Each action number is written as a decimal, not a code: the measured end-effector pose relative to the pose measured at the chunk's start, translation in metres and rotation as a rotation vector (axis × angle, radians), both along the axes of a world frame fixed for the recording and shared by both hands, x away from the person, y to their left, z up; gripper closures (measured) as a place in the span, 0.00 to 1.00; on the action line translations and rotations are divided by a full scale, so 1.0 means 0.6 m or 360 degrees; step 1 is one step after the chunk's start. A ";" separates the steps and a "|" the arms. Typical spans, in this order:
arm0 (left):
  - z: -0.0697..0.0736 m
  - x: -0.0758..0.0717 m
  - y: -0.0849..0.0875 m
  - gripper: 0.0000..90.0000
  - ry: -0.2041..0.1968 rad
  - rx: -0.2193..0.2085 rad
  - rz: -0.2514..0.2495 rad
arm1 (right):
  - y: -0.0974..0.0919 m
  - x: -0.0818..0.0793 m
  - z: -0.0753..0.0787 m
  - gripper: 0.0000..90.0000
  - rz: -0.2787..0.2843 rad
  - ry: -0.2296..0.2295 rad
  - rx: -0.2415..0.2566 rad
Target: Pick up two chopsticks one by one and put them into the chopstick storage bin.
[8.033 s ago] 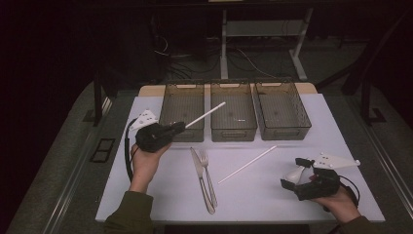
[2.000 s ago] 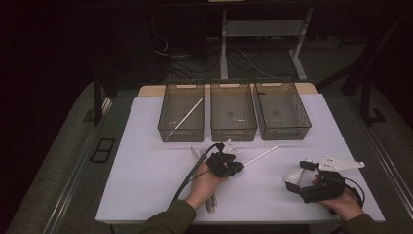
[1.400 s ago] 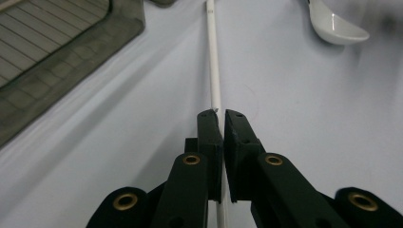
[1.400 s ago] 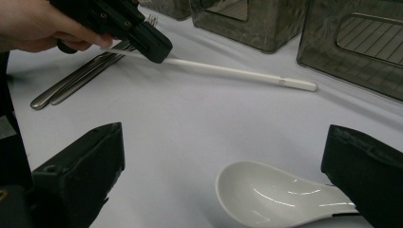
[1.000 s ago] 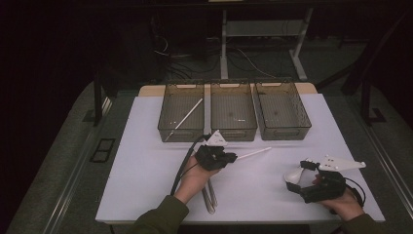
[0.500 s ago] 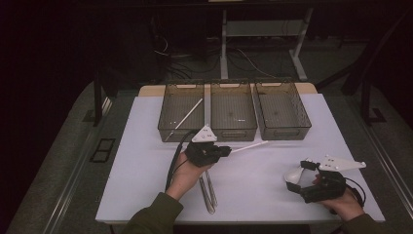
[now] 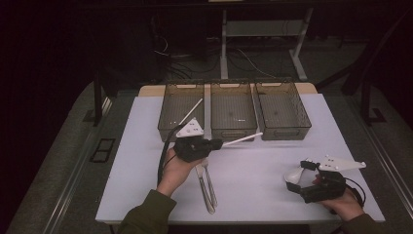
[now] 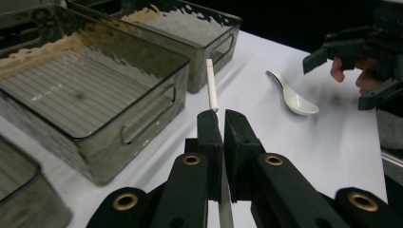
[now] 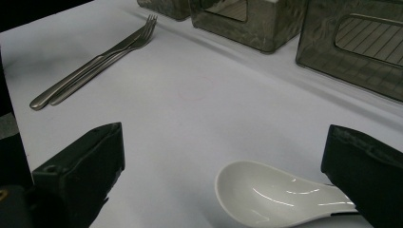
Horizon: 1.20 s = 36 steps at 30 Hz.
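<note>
Left gripper now lifted off the mat, up and toward the far edge, against a second ago; jaws clamped on a white stick, carried along in the grip, tip reaching toward the front wall of the middle bin. Two seconds ago: same gripper low over the stick at mid-mat. Eight seconds ago: out near the left bin with another stick, which now leans inside that bin as the second stick. Right gripper unmoved near the right front corner, jaws wide apart, a white spoon lying between them on the mat, pads not pressing it. Forks unmoved near the front edge, just below the left hand.

Count:
- Bins: three, in a row along the far edge, touching side by side.
- Sticks: two, one gripped above the mat, one in the left bin.
- Spoon: one.
- Forks: two, side by side, tines toward the far edge.
- Grippers: two, one per hand.

From the left gripper view: stick gripped between the closed jaws, pointing on past the middle bin's corner, spoon well beyond.
</note>
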<state>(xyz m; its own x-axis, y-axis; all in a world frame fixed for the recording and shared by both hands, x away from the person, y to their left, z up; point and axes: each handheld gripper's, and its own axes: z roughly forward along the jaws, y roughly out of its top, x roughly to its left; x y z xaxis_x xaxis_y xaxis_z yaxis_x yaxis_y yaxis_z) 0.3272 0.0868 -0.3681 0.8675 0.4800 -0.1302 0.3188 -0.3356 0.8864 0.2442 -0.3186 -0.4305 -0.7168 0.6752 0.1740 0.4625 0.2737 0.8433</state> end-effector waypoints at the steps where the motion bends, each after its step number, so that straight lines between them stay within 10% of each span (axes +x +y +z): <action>1: 0.001 0.001 0.003 0.95 -0.0004 -0.0003 0.0006 | 0.000 0.000 0.000 0.01 0.0000 0.0000 0.0001; 23: 0.033 0.017 0.077 0.95 -0.0056 -0.0081 0.0172 | 0.000 0.000 0.000 0.01 -0.0003 0.0001 0.0007; 36: 0.059 0.066 0.123 0.95 -0.0127 0.0016 0.0374 | -0.001 0.001 0.000 0.01 -0.0025 0.0013 0.0019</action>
